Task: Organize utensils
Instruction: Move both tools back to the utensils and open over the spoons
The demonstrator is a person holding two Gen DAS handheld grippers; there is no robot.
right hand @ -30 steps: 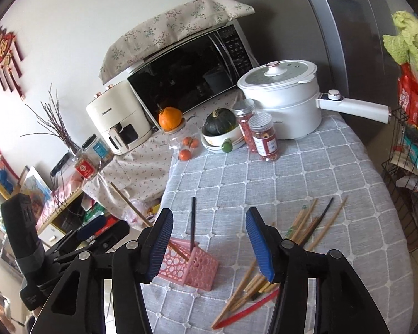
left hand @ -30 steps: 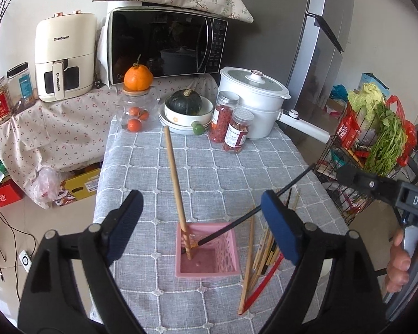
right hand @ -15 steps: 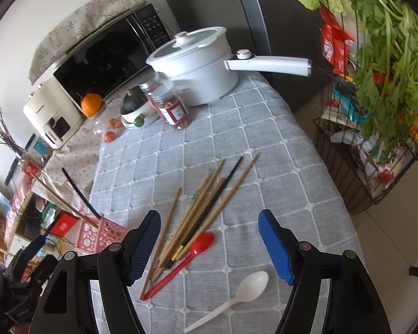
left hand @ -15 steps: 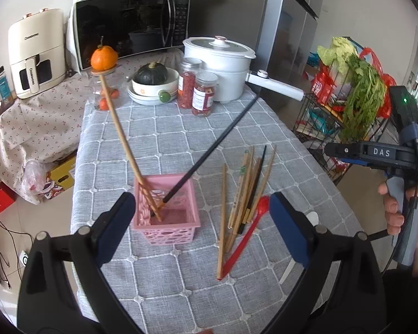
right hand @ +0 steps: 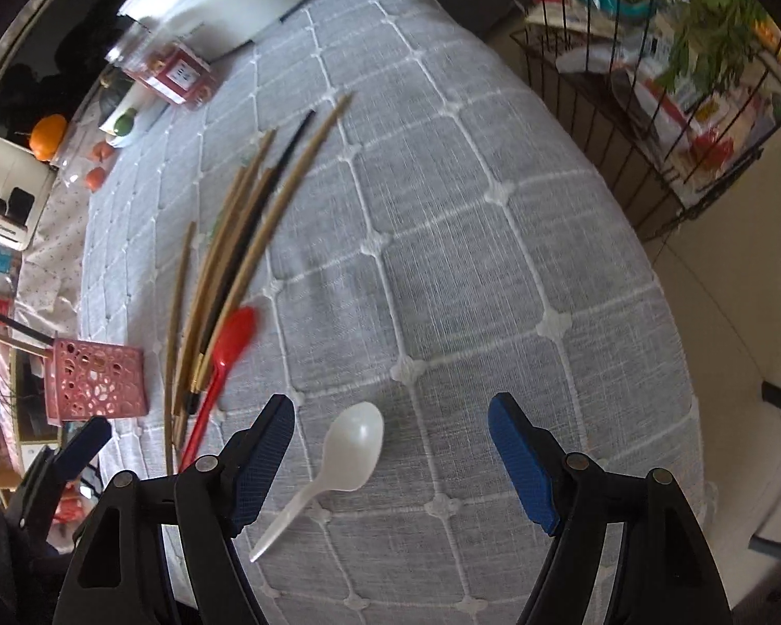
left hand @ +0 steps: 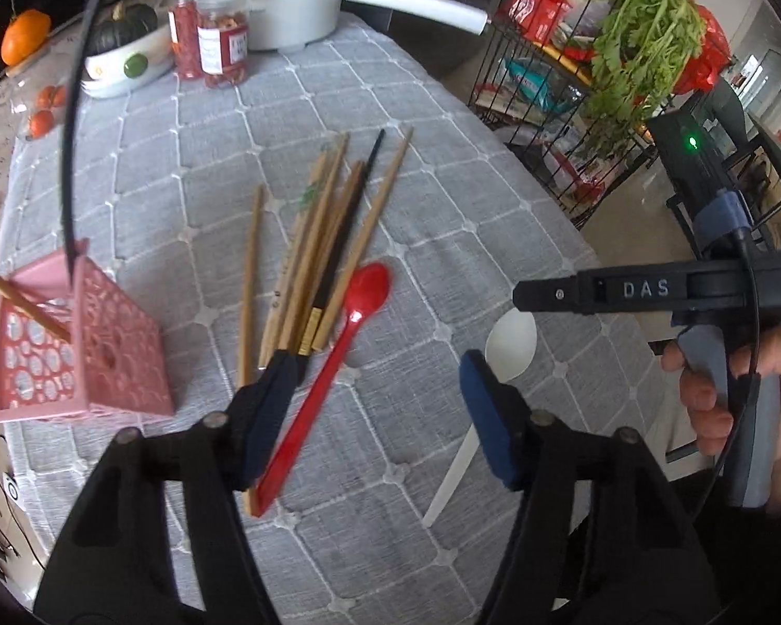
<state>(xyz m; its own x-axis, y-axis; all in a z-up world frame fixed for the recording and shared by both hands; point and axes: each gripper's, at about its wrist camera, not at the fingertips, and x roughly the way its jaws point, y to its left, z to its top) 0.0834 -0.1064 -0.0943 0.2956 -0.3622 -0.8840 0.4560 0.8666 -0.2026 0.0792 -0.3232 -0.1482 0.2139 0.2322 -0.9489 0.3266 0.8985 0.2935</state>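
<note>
A pink perforated holder (left hand: 83, 344) (right hand: 99, 385) stands at the table's left with a wooden and a black chopstick in it. Several loose chopsticks (left hand: 328, 239) (right hand: 234, 260) lie on the grey checked cloth, with a red spoon (left hand: 338, 349) (right hand: 224, 359) beside them and a white plastic spoon (right hand: 338, 463) (left hand: 505, 349) to the right. My left gripper (left hand: 375, 416) is open and empty, low over the red spoon's handle. My right gripper (right hand: 395, 453) is open and empty, with the white spoon between its fingers' line.
At the table's far end stand a white pot (left hand: 286, 5), two red jars (left hand: 213, 41), a bowl with a squash (left hand: 125, 47) and an orange (left hand: 23, 41). A wire rack with greens (left hand: 625, 52) stands right of the table. The table's right edge drops to the floor (right hand: 729, 338).
Both grippers have dropped and moved forward toward the loose utensils. The left one now hovers over the red spoon, the right one over the white spoon. Both stay open.
</note>
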